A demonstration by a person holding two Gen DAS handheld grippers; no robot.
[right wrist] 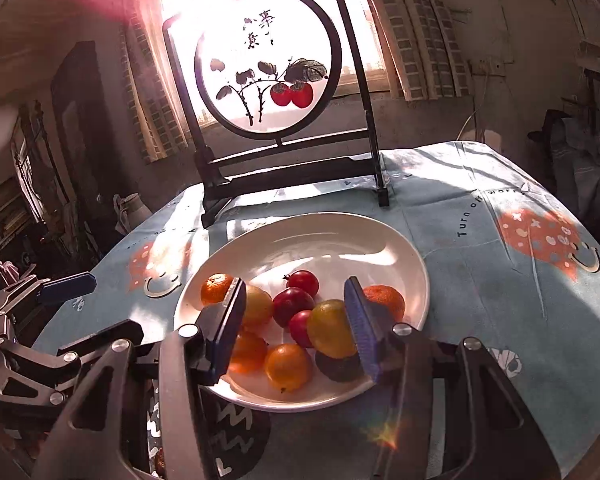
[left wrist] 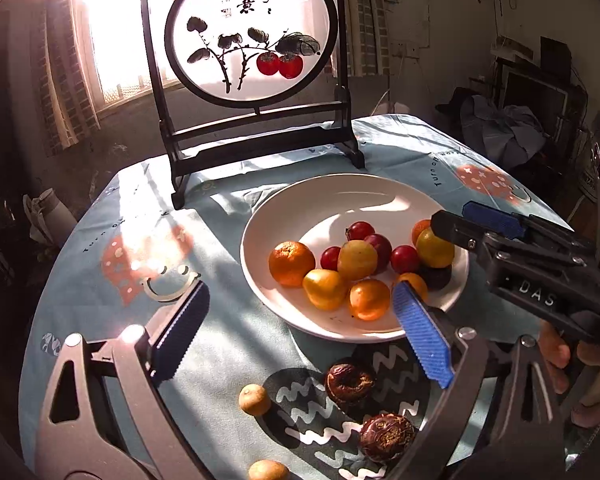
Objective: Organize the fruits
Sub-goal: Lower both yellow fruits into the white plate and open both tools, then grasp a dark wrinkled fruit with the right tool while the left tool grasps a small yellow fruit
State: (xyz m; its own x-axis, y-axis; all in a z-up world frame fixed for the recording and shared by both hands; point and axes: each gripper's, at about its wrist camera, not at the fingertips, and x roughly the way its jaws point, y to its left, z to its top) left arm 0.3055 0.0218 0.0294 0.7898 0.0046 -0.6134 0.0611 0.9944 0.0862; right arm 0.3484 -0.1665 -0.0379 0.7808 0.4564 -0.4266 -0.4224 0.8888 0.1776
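Note:
A white plate (left wrist: 340,196) holds several oranges, yellow fruits and small red fruits; it also shows in the right wrist view (right wrist: 320,236). My left gripper (left wrist: 300,332) is open and empty over the plate's near rim. Two dark brown wrinkled fruits (left wrist: 348,382) (left wrist: 386,436) and two small tan fruits (left wrist: 254,400) (left wrist: 268,471) lie on the cloth below it. My right gripper (right wrist: 296,328) is open above the plate. A yellow fruit (right wrist: 332,328) rests against its right finger; it lies atop a dark fruit (right wrist: 338,366). The right gripper shows in the left wrist view (left wrist: 452,220).
A black-framed round painted screen (left wrist: 252,32) stands at the table's far edge behind the plate. The round table carries a blue patterned cloth (left wrist: 100,280). Clutter and a window surround the table.

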